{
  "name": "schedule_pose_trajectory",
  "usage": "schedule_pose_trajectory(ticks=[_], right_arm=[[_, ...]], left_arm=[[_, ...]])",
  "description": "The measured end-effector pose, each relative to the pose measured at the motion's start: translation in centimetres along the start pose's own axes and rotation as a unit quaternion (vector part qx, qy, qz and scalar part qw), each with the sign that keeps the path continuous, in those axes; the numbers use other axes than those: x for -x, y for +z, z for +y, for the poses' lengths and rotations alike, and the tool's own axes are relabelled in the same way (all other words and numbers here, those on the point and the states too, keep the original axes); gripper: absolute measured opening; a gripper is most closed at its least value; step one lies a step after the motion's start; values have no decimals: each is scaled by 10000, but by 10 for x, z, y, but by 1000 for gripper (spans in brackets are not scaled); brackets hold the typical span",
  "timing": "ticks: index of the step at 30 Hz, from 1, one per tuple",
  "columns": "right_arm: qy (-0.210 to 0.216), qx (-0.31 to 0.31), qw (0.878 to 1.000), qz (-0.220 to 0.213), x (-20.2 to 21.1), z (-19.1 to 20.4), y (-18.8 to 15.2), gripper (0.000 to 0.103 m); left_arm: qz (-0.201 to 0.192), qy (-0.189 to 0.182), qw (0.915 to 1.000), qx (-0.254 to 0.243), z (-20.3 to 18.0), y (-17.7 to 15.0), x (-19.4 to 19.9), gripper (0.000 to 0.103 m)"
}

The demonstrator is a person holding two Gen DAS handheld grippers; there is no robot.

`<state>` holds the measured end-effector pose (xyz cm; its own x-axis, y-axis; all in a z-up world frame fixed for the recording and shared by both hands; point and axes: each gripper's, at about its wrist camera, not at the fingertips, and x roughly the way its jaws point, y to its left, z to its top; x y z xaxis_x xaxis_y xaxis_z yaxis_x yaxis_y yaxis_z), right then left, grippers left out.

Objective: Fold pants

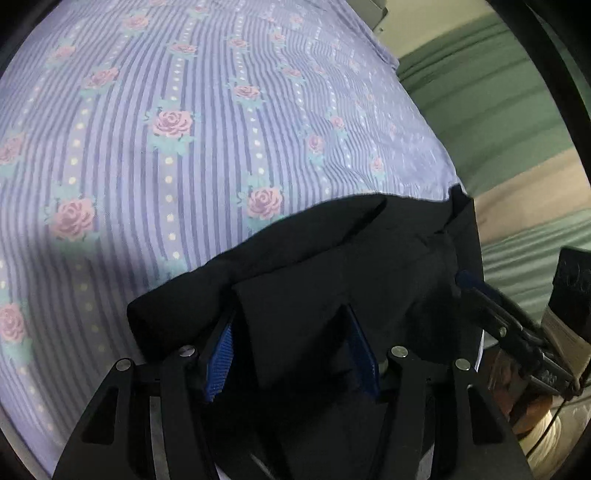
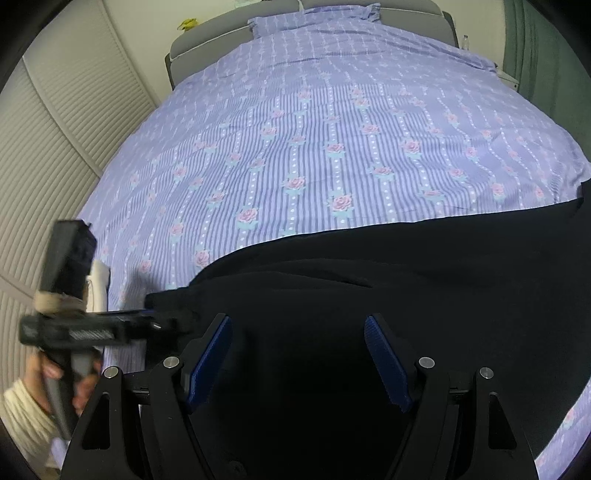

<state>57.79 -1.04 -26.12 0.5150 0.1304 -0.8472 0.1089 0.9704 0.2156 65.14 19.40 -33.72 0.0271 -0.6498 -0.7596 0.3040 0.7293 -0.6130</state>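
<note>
Black pants (image 1: 332, 251) lie at the near edge of a bed with a lilac rose-striped cover (image 1: 184, 147). My left gripper (image 1: 290, 314) is shut on a raised fold of the pants, and the cloth fills the gap between its blue pads (image 1: 221, 350). In the right wrist view the pants (image 2: 406, 258) spread across the lower half. My right gripper (image 2: 299, 321) stands open just above them, pads wide apart and bare. The left gripper (image 2: 159, 323) reaches the pants' left corner there. The right gripper (image 1: 461, 277) shows at the pants' right edge.
The bed cover (image 2: 314, 129) stretches back to a pillow (image 2: 314, 18) and a grey headboard (image 2: 207, 48). Louvred doors (image 2: 55, 147) run along the left. A green curtain (image 1: 480, 92) hangs to the right. A hand (image 2: 85, 387) and cream sleeve (image 2: 22, 413) hold the left tool.
</note>
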Motion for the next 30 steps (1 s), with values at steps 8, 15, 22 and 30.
schedule_pose_trajectory(ticks=[8,15,22,30], right_arm=[[91,-61,9999,44,-8,4,-2,74],[268,386,9988,-99,-13,35,-4,74],[131,670,9976,126,-48,55,3,74],[-75,461,9989,-97,-19,36,-13,74]], left_arm=[[-435,-583,9933,894,19,-3,24,19],[-1684,-257,9844,448,-4,-18,97,13],[-1408,116,9861,875,43,-24,81,14],[-1245,1068,9842,669,21,-31,85,51]])
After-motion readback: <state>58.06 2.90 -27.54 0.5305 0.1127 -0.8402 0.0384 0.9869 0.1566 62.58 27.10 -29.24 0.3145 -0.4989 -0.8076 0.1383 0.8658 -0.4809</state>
